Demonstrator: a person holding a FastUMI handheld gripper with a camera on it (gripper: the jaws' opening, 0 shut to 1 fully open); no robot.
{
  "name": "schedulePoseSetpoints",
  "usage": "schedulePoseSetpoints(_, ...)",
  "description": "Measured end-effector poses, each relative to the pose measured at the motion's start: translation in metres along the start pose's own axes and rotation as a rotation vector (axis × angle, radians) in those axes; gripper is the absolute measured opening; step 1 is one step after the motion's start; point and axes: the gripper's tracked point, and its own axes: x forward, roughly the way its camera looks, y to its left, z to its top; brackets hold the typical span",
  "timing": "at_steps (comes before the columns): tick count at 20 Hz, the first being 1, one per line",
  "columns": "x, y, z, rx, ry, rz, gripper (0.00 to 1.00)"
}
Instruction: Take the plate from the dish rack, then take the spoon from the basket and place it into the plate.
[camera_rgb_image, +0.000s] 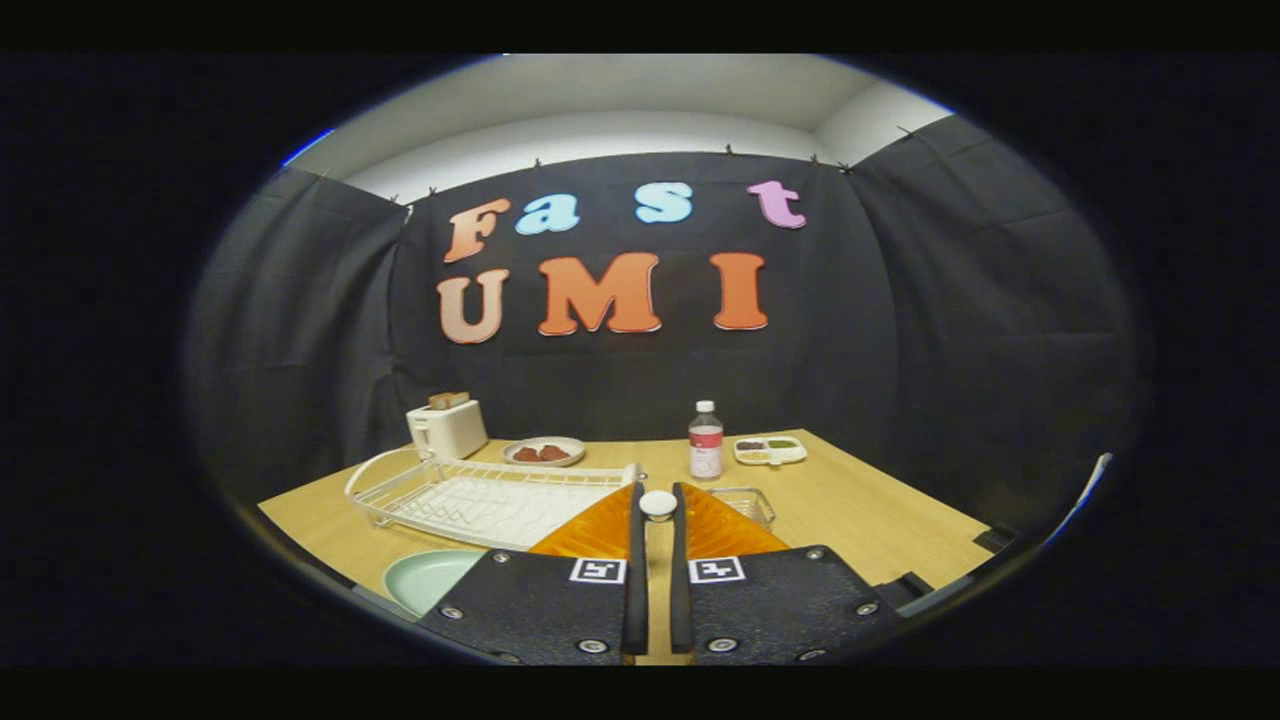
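Clamped between the fingertips of the hand-held gripper (658, 505): a small white rounded piece, seemingly the end of the spoon (658, 504); rest of the spoon hidden between and under the fingers, so bowl or handle cannot be told apart. Fingers nearly together, a thin gap of tabletop (880, 520) showing between them lower down, both tips pressing on the white piece.

Partly hidden behind the right finger: a small wire basket (748, 503), only its far corner visible, just beyond and right of the fingertips. Contents impossible to make out.

Cut off by the left finger and the near table edge: a pale green plate (430, 578), lying flat on the tabletop, close beside the left finger and nearer than the dish rack (480, 495). Plate well to the left of the held spoon, not touching it.

White wire dish rack standing beyond the plate, left of the fingertips, its near right corner covered by the left finger.

Farther back on the tabletop: a toaster (447, 428) with bread in its slots, a small dish (544, 451) with reddish pieces too small to identify, an upright clear bottle (705, 441) just beyond the fingertips, and a white divided tray (769, 450) with unclear fillings.
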Motion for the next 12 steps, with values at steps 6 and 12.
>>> schedulePoseSetpoints(6, -0.026, 0.067, -0.002, -0.009, -0.005, 0.13, 0.08)
schedulePoseSetpoints(12, -0.036, 0.113, -0.025, -0.031, 0.032, 0.222, 0.09)
